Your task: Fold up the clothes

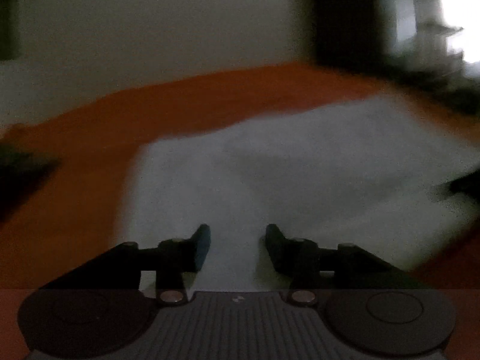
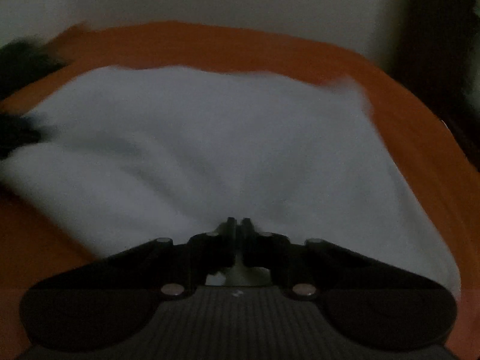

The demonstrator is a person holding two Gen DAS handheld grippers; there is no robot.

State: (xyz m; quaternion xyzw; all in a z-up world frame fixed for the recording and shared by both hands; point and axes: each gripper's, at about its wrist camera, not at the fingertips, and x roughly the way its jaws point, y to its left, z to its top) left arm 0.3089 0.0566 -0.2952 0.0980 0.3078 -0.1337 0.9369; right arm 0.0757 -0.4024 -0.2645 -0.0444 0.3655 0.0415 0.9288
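Black left tool (image 1: 237, 241), ribbed grey body, brass-coloured round screws

Dim and grainy in both views, heavily smeared by motion blur. Blown-out white glare patch (image 1: 460, 24) at upper right of the left view, perhaps a window. Soft grey shadow folds across the pale crumpled cloth (image 2: 210, 156). Fisheye-curved, dark-vignetted edges.

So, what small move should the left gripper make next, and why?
Probably close the left gripper on the white cloth. Its fingers stand apart over the cloth, while the right gripper looks shut on the near edge, so only one side seems held above the orange surface.
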